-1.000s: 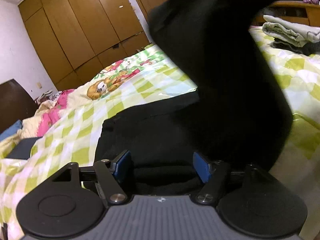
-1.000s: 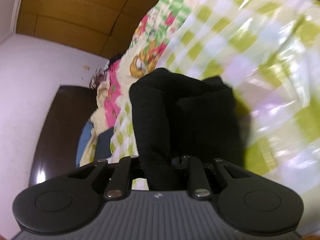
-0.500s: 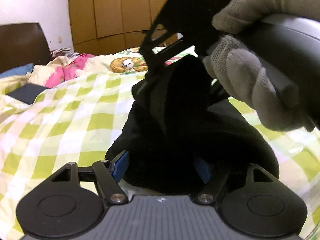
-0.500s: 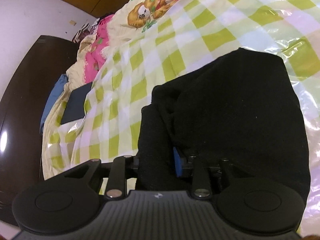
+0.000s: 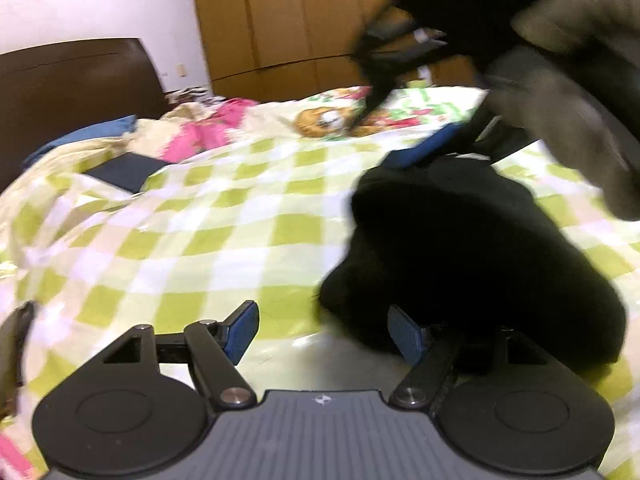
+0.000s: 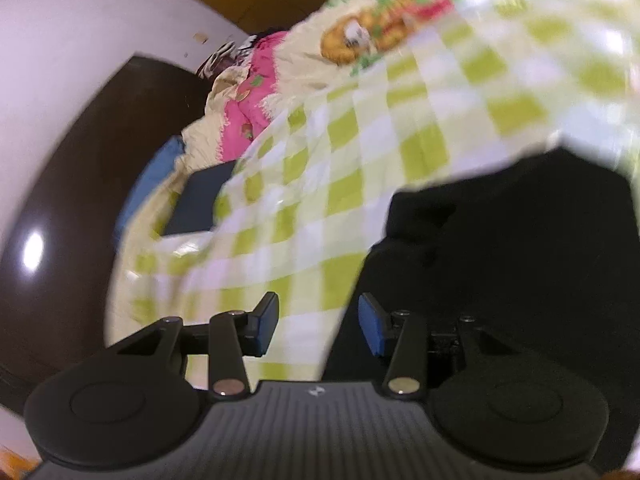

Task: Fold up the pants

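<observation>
Two grippers are working over the bed [image 5: 208, 240], and the black pants [image 5: 472, 256] are lying bunched in a folded heap on its checked cover. The left gripper [image 5: 322, 334] is hovering just beside the heap's near edge, fingers spread and empty. The right gripper [image 6: 318, 326] is opening its jaws, nothing between them, the heap just to its right. A fold looks freshly laid; next, I'd say, both need to find an edge of the heap and grip it for another fold or a tidy-up.

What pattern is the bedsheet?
Green-and-white checks on the bedsheet; clearest in the left wrist view.
</observation>
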The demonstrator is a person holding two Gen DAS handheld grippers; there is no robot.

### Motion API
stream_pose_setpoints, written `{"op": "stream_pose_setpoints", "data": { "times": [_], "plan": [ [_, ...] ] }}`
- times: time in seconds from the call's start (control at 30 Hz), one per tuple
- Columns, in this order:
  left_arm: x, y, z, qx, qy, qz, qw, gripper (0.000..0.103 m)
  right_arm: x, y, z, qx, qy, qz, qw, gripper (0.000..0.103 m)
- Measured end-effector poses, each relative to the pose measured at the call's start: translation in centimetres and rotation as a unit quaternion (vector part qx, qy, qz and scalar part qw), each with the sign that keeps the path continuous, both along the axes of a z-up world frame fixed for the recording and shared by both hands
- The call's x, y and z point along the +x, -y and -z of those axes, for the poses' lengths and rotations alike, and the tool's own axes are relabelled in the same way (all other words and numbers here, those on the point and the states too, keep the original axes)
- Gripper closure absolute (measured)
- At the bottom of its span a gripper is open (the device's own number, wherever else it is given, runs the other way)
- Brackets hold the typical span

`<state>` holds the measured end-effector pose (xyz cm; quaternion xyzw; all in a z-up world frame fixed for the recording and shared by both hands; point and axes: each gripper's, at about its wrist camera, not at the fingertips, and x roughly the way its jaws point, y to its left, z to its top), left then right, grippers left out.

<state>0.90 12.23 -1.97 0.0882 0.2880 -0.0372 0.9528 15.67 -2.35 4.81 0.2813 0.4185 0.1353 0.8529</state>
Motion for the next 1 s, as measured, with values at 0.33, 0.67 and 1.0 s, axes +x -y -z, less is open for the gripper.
{"op": "stream_pose_setpoints", "data": {
  "times": [0.33,0.67,1.0],
  "plan": [
    [-0.4,-0.1,-5.4,0.042,0.054,-0.021,0.9974,0.018,0.8,-2.9,1.4,-0.194,0.057,-0.079,0.976,0.056],
    [2.3,4.6,-5.4,0.099,0.052,0.026,0.9934,0.017,1.0,-1.2,1.2,-0.246,0.084,-0.097,0.961,0.054],
    [1.8,4.5,-7.2,0.112,0.076,0.024,0.9906,0.016,1.1,-0.7,1.8,-0.242,0.081,-0.100,0.962,0.050]
  ]
}}
